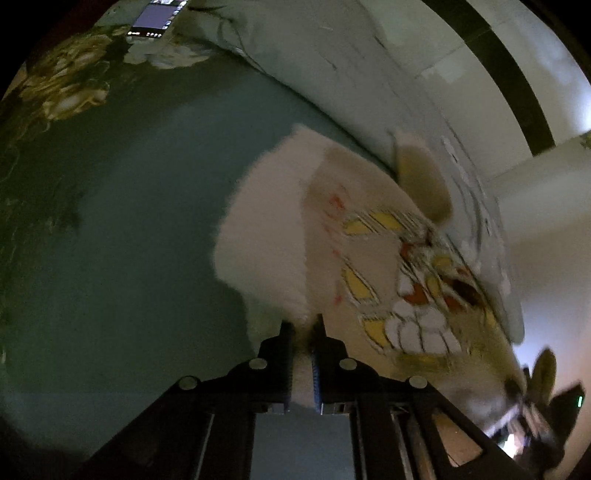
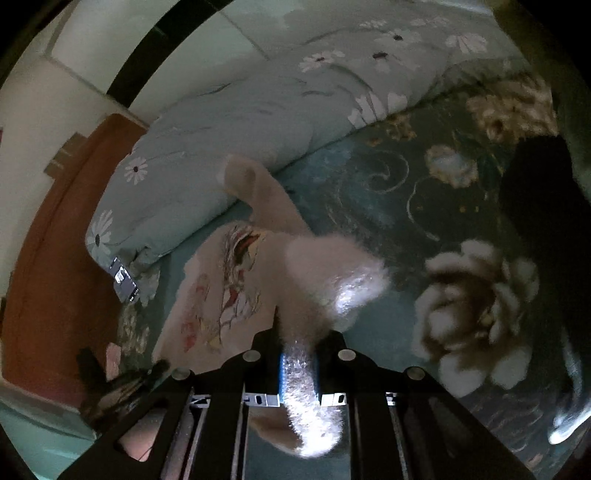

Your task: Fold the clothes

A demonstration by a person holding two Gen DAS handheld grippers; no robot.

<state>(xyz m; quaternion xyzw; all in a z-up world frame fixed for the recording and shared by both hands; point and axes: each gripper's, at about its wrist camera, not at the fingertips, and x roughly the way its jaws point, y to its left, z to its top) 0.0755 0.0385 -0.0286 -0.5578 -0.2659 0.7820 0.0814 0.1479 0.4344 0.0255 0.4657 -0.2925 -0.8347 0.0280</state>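
Note:
A cream fleece-lined garment [image 1: 351, 258] with a yellow, red and white cartoon print lies on the teal floral bedsheet [image 1: 129, 221]. My left gripper [image 1: 303, 325] is shut on its fluffy white edge, which is lifted and folded back. The garment also shows in the right wrist view [image 2: 229, 280], with one sleeve [image 2: 258, 192] stretching toward the pillow. My right gripper [image 2: 297, 332] is shut on another fluffy white edge of the garment, which hangs through the jaws. The other gripper [image 1: 546, 406] appears at the lower right of the left wrist view, blurred.
A pale green daisy-print pillow [image 2: 221, 122] lies behind the garment. A phone [image 2: 123, 280] with a lit screen rests by the pillow's corner; it also shows in the left wrist view [image 1: 155, 18]. An orange-brown headboard [image 2: 55, 240] and a white wall [image 1: 546, 203] border the bed.

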